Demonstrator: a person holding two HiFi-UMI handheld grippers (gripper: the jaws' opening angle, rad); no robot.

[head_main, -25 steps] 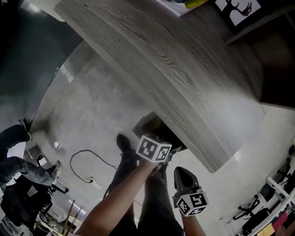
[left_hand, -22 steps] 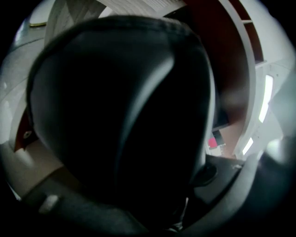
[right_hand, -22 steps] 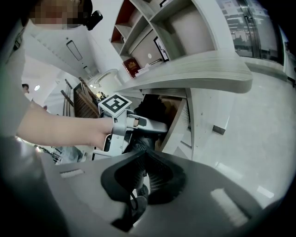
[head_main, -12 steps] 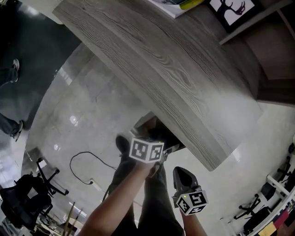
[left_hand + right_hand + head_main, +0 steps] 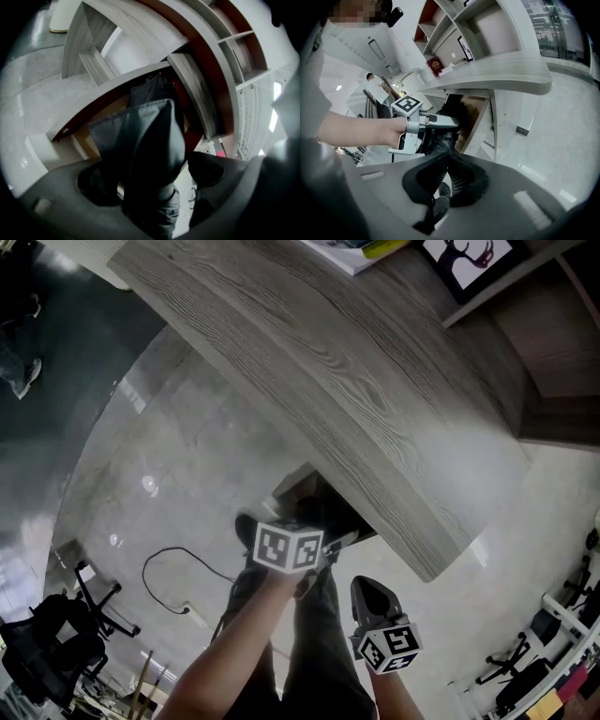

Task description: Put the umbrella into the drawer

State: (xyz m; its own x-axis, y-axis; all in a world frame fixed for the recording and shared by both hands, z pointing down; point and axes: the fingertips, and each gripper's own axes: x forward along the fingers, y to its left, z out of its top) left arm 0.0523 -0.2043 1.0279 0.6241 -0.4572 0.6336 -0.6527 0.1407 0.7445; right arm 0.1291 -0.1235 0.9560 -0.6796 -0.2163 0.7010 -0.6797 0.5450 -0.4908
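The dark folded umbrella [image 5: 150, 140] lies between the jaws of my left gripper [image 5: 154, 176] and reaches into the open wooden drawer [image 5: 192, 93] under the grey desk top [image 5: 356, 399]. The left jaws are opening; pale gaps show on both sides of the umbrella, so the pads do not press it. In the head view the left gripper [image 5: 333, 535] sits at the drawer [image 5: 295, 486] mouth. From the right gripper view, the left gripper [image 5: 452, 123] holds level before the drawer [image 5: 476, 117]. My right gripper [image 5: 446, 157] is shut and empty, hanging below and right [image 5: 367, 589].
A black cable [image 5: 178, 563] loops across the shiny floor. An office chair [image 5: 56, 643] stands at lower left, exercise gear [image 5: 553, 634] at lower right. My own leg and shoe [image 5: 248, 531] are below the drawer. Books [image 5: 361, 249] lie on the desk; wall shelves [image 5: 454, 28] rise behind.
The left gripper has drifted a little to the left, back from the drawer mouth. The right gripper has kept still. A seated person at the left edge has gone from view.
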